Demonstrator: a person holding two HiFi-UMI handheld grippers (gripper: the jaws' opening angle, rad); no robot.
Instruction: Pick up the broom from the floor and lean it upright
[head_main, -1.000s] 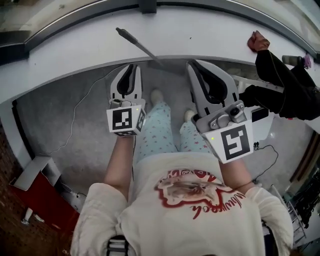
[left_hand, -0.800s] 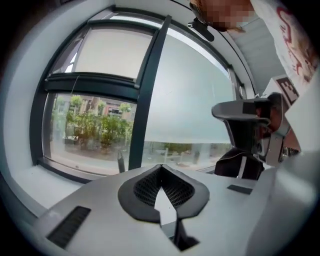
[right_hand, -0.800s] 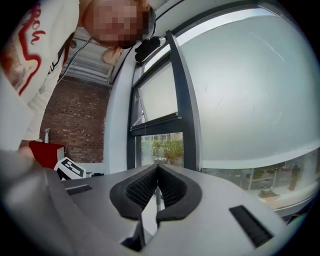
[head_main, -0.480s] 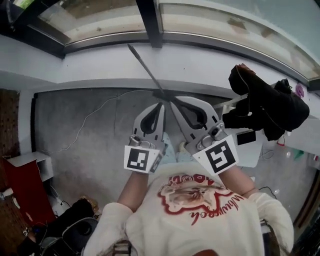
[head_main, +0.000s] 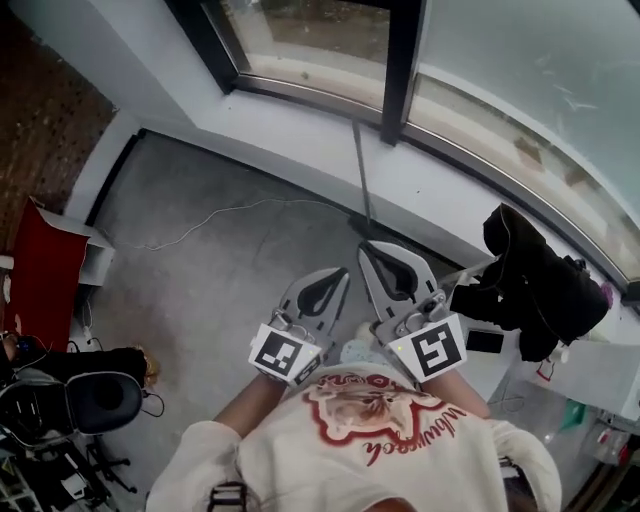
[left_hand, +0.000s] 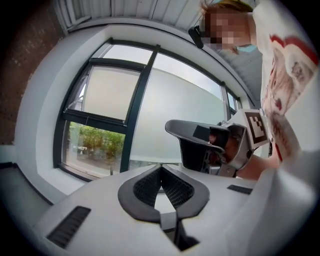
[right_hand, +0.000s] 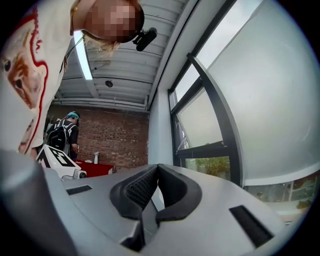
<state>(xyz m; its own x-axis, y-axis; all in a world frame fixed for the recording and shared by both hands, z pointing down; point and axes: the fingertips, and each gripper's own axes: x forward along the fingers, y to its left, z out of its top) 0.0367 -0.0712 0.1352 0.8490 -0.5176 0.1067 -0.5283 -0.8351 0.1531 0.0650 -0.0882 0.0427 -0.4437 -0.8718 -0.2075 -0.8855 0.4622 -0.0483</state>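
The broom (head_main: 361, 175), a thin dark stick, stands nearly upright with its top against the white ledge (head_main: 300, 120) under the window and its dark foot on the grey floor. Both grippers hang side by side in front of my chest, short of the broom's foot and not touching it. My left gripper (head_main: 338, 276) is shut with nothing in it; its tips meet in the left gripper view (left_hand: 160, 168). My right gripper (head_main: 372, 250) is also shut and empty, as the right gripper view (right_hand: 158, 168) shows. The right gripper (left_hand: 200, 136) passes through the left gripper view too.
A black garment (head_main: 540, 285) lies on a white table at the right. A white cable (head_main: 215, 213) runs over the floor. A red box (head_main: 40, 270) and black gear (head_main: 90, 400) sit at the left. A person with a backpack (right_hand: 64, 131) stands by the brick wall.
Both grippers have risen and come off the broom's handle, which they flanked before. The handle has gone from slanted to nearly upright against the ledge. The head view has swung upward.
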